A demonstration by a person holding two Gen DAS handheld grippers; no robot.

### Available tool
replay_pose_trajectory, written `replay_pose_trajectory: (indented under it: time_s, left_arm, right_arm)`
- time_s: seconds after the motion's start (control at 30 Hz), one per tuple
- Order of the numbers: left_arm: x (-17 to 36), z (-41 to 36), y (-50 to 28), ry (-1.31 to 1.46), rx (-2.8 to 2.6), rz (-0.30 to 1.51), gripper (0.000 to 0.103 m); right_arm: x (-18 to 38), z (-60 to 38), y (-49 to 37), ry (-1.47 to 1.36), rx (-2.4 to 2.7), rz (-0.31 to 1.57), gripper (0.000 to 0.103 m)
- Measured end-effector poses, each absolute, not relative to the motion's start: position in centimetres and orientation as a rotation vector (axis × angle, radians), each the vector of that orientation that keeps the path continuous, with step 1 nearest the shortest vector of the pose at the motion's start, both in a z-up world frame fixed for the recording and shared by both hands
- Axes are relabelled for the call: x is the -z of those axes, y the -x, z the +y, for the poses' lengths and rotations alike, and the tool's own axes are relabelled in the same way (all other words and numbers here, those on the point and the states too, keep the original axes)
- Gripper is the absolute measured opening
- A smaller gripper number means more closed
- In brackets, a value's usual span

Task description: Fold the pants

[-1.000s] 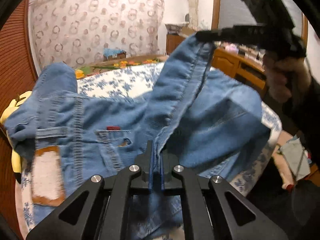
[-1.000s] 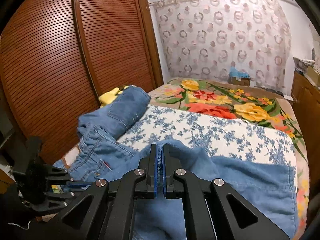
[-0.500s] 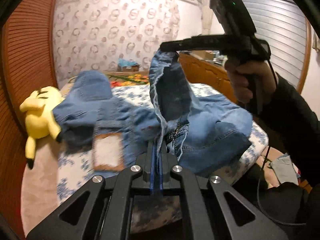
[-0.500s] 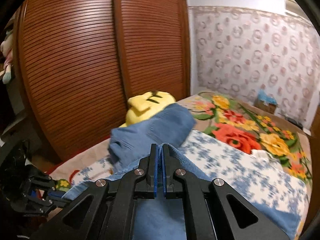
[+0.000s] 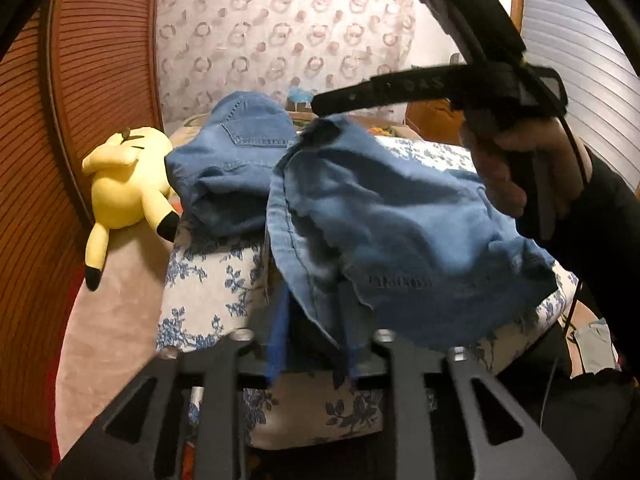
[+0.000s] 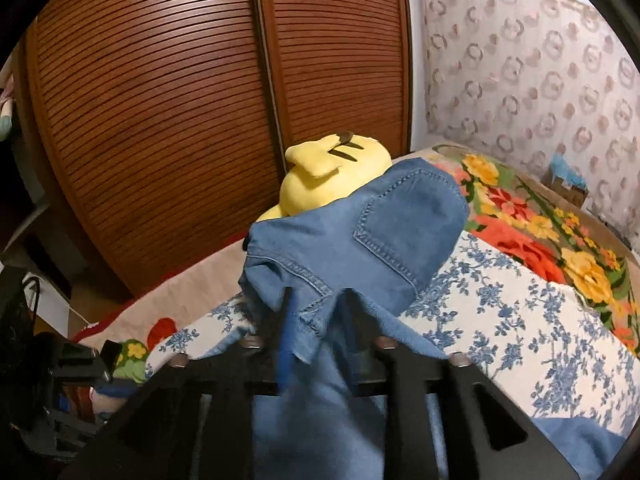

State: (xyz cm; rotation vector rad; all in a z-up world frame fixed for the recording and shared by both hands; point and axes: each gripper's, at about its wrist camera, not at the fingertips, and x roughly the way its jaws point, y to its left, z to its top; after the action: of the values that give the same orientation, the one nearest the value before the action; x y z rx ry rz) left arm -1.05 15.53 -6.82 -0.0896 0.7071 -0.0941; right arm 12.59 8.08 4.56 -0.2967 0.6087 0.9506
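Observation:
Blue denim pants (image 5: 400,220) lie doubled over on the bed, the leg ends brought over the waist part with its back pocket (image 6: 400,220). My left gripper (image 5: 314,320) is at the near bed edge with its jaws opening; a denim hem hangs loose between the fingers and the pads do not press it. The jaws of my right gripper (image 6: 318,316) are opening too, with slack denim (image 6: 360,240) draped between them. From the left wrist, the right gripper (image 5: 320,104) shows side-on just above the cloth, held by a person's hand (image 5: 504,168).
The bed has a white sheet with blue flowers (image 5: 212,280) and a bright floral blanket (image 6: 540,232) beyond. A yellow plush toy (image 5: 124,184) lies against the pants at the bed's left side. Brown slatted wardrobe doors (image 6: 160,120) stand close by the bed.
Both grippers carried the leg ends across the bed toward the waist part by the plush toy. Their jaws, shut on denim before, now stand apart and the cloth hangs loose.

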Motion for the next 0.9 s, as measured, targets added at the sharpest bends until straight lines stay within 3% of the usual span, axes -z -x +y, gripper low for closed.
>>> replay_pose_trajectory:
  time_s: [0.07,0.27,0.67,0.73,0.77,0.8,0.9]
  left_arm:
    - [6.4,15.5,1.0,0.095,0.092,0.686,0.048]
    - [6.0,14.3,0.3,0.091,0.132,0.657,0.048]
    - [7.7,13.4,-1.6,0.050,0.137,0.713,0.046]
    - [8.2,13.2,-2.0,0.046,0.142,0.730,0.033]
    - [8.4,13.2,-2.2,0.044,0.141,0.738,0.015]
    - [8.5,13.1,-2.2,0.043,0.140,0.737,0.007]
    - [7.0,12.8,-1.0,0.031,0.158,0.676,0.007]
  right_arm:
    - [-5.3,7.2,-12.3,0.289,-0.927,0.590,0.043]
    - [-5.4,1.0,-10.2,0.247,-0.863,0.565,0.043]
    - [1.9,-11.2,-5.4,0.218,-0.732,0.717,0.043]
    - [2.6,-12.3,-5.0,0.181,-0.725,0.733,0.043]
    - [2.8,-12.7,-5.0,0.169,-0.725,0.740,0.043]
    - [3.0,-13.2,-4.8,0.162,-0.723,0.747,0.043]
    - [3.0,-14.5,-4.1,0.152,-0.719,0.754,0.043]
